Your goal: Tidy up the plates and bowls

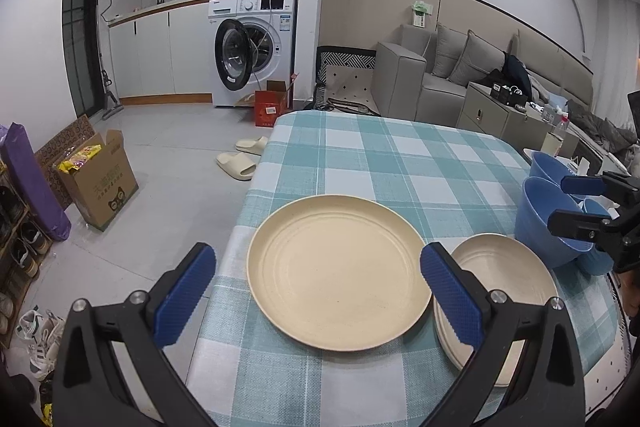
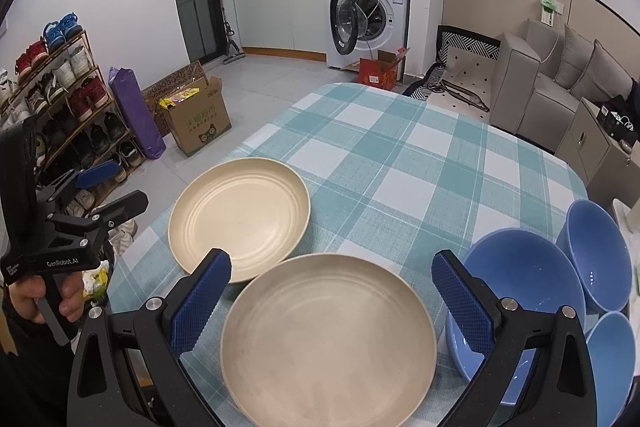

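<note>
My left hand-held gripper gapes wide over one cream plate; my right hand-held gripper gapes wide over the plate stack. Only the right view shows three blue bowls on the desk and my hand.

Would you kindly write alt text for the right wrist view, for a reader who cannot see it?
The open right tool hangs over a cream plate on a checked tablecloth. A second cream plate lies beyond it to the left, and three blue bowls sit to the right. The left tool shows at the left edge.
</note>
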Motion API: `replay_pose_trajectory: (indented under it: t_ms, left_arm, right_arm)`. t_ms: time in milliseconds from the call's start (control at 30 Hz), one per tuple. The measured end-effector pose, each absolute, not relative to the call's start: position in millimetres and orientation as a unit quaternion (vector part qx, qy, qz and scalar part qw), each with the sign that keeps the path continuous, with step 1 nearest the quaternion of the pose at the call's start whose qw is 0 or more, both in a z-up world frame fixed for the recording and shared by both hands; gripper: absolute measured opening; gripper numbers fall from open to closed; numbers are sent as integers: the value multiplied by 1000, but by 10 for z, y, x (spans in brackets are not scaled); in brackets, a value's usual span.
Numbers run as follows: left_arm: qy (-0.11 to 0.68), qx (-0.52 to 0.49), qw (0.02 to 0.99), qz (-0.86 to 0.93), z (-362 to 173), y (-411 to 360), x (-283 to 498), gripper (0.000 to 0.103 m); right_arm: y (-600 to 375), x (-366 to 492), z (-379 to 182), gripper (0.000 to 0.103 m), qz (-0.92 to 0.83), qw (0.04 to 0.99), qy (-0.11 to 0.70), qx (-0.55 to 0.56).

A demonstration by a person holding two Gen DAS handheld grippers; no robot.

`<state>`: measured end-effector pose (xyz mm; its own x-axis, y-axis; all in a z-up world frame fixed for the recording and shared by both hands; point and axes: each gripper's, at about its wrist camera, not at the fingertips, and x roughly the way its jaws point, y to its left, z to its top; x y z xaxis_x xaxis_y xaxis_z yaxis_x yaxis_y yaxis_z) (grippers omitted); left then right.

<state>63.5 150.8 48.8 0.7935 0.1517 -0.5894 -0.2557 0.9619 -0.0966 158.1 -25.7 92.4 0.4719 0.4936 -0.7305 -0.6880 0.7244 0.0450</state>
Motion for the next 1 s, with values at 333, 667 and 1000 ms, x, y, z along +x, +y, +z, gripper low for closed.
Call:
replay_pose_trajectory:
  t_ms: [333, 667, 1000]
  left_arm:
    - [307, -84, 939, 130, 518, 1602, 759, 103]
    - [318, -96, 932, 146, 358, 1766, 815, 103]
    - [330, -105, 925, 156, 194, 1880, 864, 103]
  right_arm:
    - [-108, 1670, 983, 102, 357, 845, 376, -133]
    - [47, 1834, 892, 102, 350, 840, 394, -131]
    - [214, 1979, 724, 102, 346, 833, 412, -128]
